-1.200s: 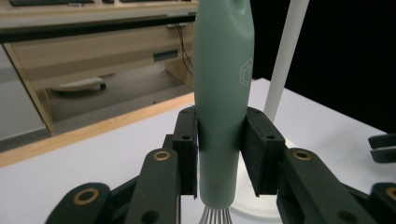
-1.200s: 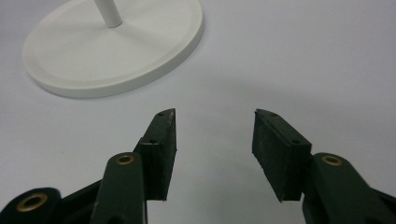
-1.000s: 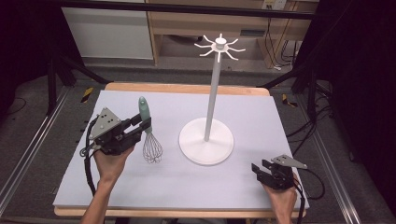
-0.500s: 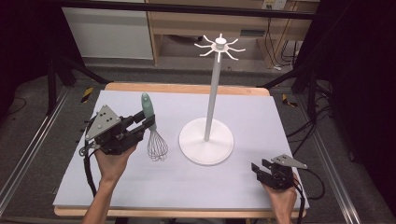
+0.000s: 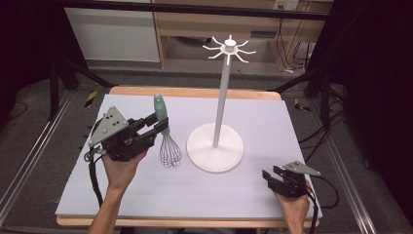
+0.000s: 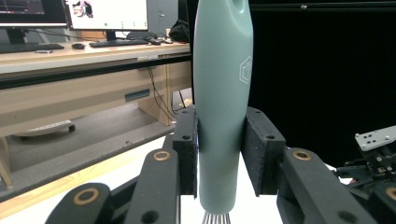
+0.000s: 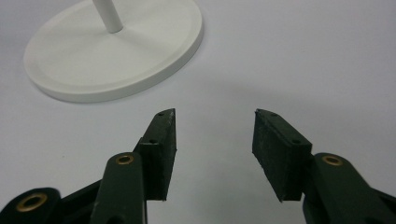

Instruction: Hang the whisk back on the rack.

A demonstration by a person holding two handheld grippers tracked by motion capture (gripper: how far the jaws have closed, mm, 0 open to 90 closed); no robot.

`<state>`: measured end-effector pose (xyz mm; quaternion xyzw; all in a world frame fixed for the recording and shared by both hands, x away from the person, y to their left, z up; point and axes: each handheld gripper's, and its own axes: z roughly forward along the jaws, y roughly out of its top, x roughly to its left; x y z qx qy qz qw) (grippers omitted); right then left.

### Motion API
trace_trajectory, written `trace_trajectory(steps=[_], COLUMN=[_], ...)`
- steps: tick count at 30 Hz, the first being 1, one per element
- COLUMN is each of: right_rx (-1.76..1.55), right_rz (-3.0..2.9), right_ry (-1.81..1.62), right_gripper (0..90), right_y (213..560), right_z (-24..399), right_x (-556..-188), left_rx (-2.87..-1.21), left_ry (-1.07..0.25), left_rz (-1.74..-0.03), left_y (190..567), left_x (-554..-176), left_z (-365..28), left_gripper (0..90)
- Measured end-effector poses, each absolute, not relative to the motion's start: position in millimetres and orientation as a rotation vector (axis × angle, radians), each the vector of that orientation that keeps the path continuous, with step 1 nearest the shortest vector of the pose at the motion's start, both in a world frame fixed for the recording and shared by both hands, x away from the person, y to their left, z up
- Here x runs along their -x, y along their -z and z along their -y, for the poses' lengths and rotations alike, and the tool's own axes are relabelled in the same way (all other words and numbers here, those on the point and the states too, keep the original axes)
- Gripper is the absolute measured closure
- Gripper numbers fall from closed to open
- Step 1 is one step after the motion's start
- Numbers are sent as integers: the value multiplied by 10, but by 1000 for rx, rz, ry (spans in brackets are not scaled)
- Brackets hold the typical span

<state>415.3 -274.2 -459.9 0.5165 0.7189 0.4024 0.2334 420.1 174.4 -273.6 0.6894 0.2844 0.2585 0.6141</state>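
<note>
A whisk (image 5: 164, 130) with a pale green handle (image 6: 222, 93) and a wire head stands upright, held off the table, handle up. My left gripper (image 5: 157, 125) is shut on the handle's lower part, its pads (image 6: 187, 149) pressed to both sides. A white hook stand (image 5: 223, 102) with a round base (image 7: 112, 51) and a crown of hooks on top rises at the table's middle. My right gripper (image 5: 271, 175) rests open near the front right corner, with nothing between its fingers (image 7: 161, 149).
The table is covered by a pale lilac mat (image 5: 146, 190) with a wooden edge. Desks, monitors and shelving stand beyond the table. Dark curtains flank both sides.
My left gripper has lifted the whisk a little and carried it slightly right, toward the stand. The right gripper has stayed put.
</note>
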Motion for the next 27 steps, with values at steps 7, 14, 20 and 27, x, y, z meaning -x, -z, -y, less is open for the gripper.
trace_trajectory(steps=[7, 14, 20, 27], right_rx=[-1420, -1417, -1417, -1418], right_rz=[-1970, -1969, -1970, -1966], right_ry=[-1103, -1109, -1115, -1114], right_gripper=[496, 496, 495, 492], right_y=[4591, 4585, 4593, 4588], right_z=[2746, 2749, 2752, 2772], right_x=[-4143, -4135, -4143, -4156], left_rx=[-1595, -1608, -1629, -1638], left_ry=[-564, -539, -537, -522], left_rz=[-629, -608, -586, -555], left_y=[2697, 2661, 2608, 2535], left_x=[-4225, -4266, -4293, -4317], left_z=[-1627, -1466, -1343, -1208], left_gripper=[675, 675, 675, 675])
